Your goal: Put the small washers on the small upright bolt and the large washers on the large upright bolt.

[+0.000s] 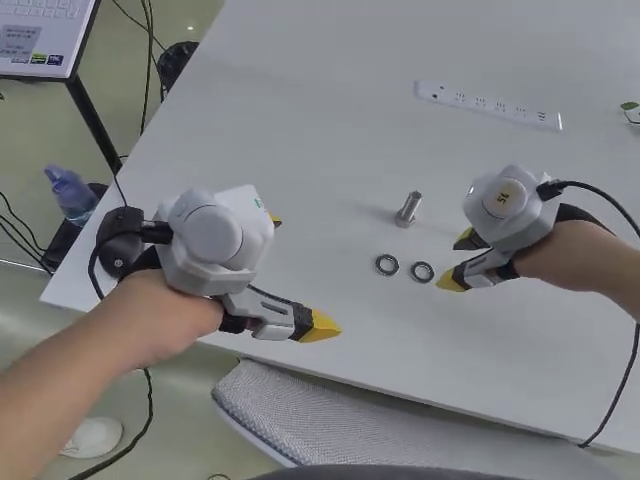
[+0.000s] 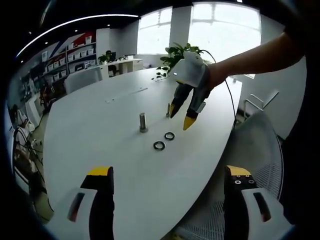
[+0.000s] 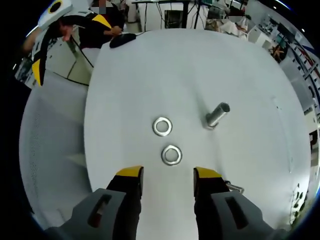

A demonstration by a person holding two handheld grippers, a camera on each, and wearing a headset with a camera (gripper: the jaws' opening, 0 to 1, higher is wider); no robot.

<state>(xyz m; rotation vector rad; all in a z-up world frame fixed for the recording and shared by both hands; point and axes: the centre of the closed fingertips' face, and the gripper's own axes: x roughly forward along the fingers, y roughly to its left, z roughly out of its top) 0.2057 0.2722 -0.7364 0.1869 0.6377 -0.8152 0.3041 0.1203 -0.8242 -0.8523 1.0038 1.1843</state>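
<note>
Two metal washers (image 1: pixel 387 265) (image 1: pixel 422 271) lie flat side by side on the white table (image 1: pixel 300 120). Just beyond them an upright bolt (image 1: pixel 407 209) stands on its head. My right gripper (image 1: pixel 456 261) hovers open right of the washers, its jaws empty. In the right gripper view the near washer (image 3: pixel 171 155) lies just ahead of the gripper (image 3: pixel 169 173), with the other washer (image 3: pixel 162 126) and the bolt (image 3: pixel 217 115) beyond. A small metal piece (image 3: pixel 232 187) sits beside the right jaw. My left gripper (image 1: pixel 297 272) hangs open and empty near the front edge, left of the washers (image 2: pixel 159 145).
A white power strip (image 1: pixel 488 105) lies at the table's far right. A grey chair seat (image 1: pixel 330 420) sits below the front edge. Left of the table are a water bottle (image 1: pixel 68 190) and a screen on a stand (image 1: pixel 40 35).
</note>
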